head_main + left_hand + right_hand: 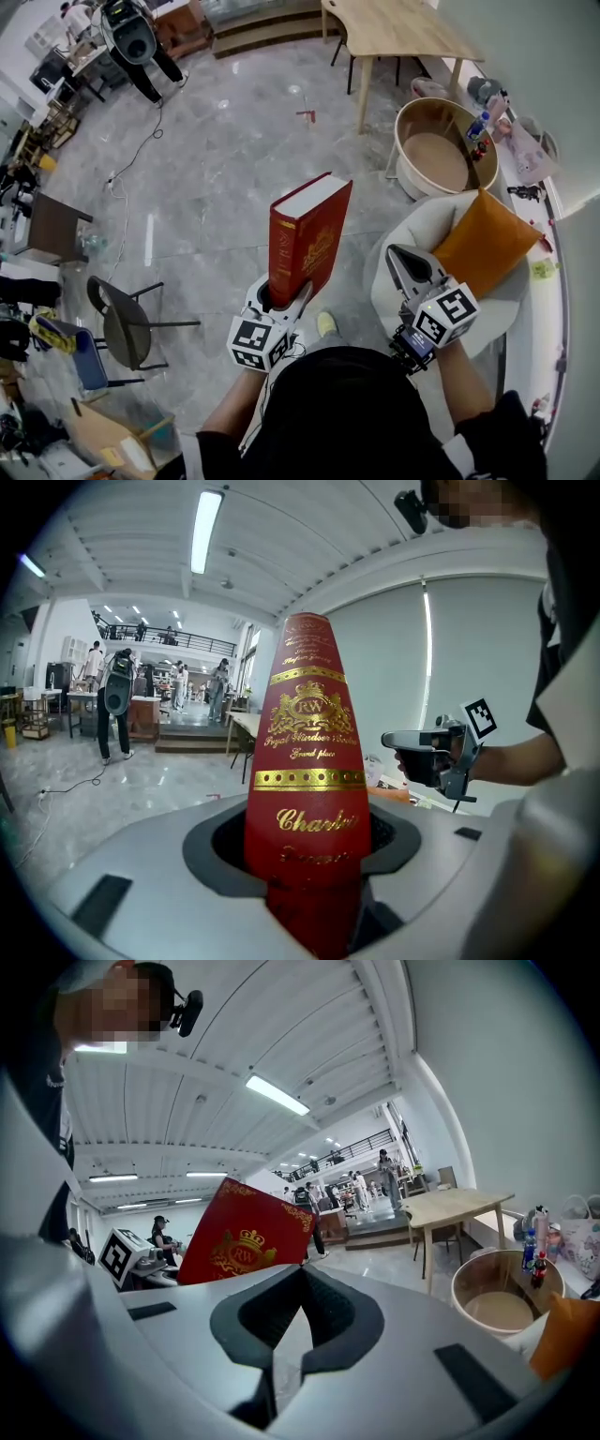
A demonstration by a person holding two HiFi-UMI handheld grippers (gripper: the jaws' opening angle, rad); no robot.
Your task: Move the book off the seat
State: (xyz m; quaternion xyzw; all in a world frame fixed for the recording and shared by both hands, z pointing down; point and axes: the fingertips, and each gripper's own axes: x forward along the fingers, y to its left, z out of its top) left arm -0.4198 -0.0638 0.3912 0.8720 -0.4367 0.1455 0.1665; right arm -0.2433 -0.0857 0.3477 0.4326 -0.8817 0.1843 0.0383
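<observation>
Left tongs clamp the upright red book; right tongs are together near the wooden tub.

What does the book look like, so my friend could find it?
Over the shiny grey floor in the middle, the left gripper holds a book upright by its bottom end. It is thick and dark red with gold writing and white page edges, unlike the plain orange cushion on the white seat nearby.

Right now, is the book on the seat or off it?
Off. The left gripper holds the book upright over the floor, jaws clamped on its lower end; the seat carries a cushion.
</observation>
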